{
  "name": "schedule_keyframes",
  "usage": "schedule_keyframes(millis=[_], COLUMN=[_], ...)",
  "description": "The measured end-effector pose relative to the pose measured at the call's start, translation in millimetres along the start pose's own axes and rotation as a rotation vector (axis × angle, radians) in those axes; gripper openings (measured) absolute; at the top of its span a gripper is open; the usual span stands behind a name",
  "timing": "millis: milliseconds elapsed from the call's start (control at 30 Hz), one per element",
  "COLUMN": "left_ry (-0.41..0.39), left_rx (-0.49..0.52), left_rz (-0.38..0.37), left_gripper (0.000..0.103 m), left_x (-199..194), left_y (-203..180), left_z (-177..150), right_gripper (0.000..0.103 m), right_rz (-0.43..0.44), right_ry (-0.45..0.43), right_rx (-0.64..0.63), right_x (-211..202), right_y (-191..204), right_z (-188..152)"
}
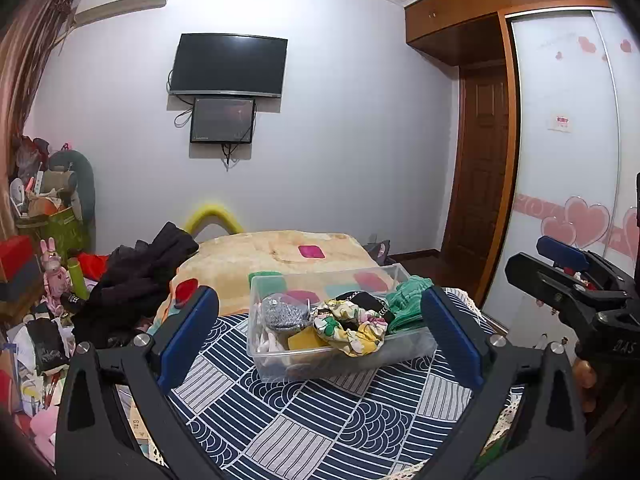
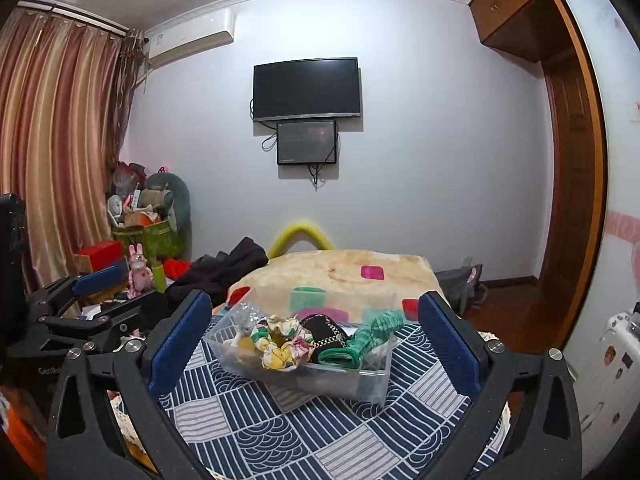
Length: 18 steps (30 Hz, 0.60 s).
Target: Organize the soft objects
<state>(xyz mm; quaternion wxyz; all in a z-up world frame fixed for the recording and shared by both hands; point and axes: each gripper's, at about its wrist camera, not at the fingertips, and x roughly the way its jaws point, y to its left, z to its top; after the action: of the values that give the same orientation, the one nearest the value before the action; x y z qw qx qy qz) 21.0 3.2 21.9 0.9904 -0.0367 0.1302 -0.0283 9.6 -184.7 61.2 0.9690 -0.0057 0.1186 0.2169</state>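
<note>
The left gripper (image 1: 320,336) hangs above the blue patterned cloth (image 1: 320,420) with its two blue fingers (image 1: 188,336) wide apart and nothing between them. Just past them sits the clear plastic box (image 1: 336,364) on the cloth, and the soft things are already in it. From left to right in the box there is a grey fuzzy thing (image 1: 284,312), a yellow sponge piece (image 1: 306,338), a flowery scrunchie (image 1: 352,330), a black scrunchie with a chain (image 1: 366,304) and a green knit thing (image 1: 408,300). The right gripper (image 2: 316,340) hangs near the box too, and its fingers (image 2: 448,344) are also wide apart and empty. I think the soft things are mostly gathered, so the job now may be to tidy them or take one out. To do it well, pick one thing only, like the flowery scrunchie on top. Come down straight over it. Close slowly on the puffy middle, so the fingers do not catch the chain or the box wall. Soft cloth can slip or drag its neighbour along, so lift gently. The box is light and may slide, so the other gripper could hold its edge. I cannot tell what lies at the bottom of the box.
</note>
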Motion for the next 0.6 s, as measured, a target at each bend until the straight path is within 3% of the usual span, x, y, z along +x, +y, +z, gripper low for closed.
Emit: schedule_keyframes(millis=[600], left_ry=[-0.015], left_rx=[0.016], left_rz=[0.0], left_gripper=[0.102], left_x=[-6.8], left_y=[-7.5], left_z=[-1.9], right_gripper=[0.103], right_rz=[0.0], right_ry=[-0.001], right_rx=[0.01], right_x=[-1.9], right_y=[1.3], right_z=[0.7])
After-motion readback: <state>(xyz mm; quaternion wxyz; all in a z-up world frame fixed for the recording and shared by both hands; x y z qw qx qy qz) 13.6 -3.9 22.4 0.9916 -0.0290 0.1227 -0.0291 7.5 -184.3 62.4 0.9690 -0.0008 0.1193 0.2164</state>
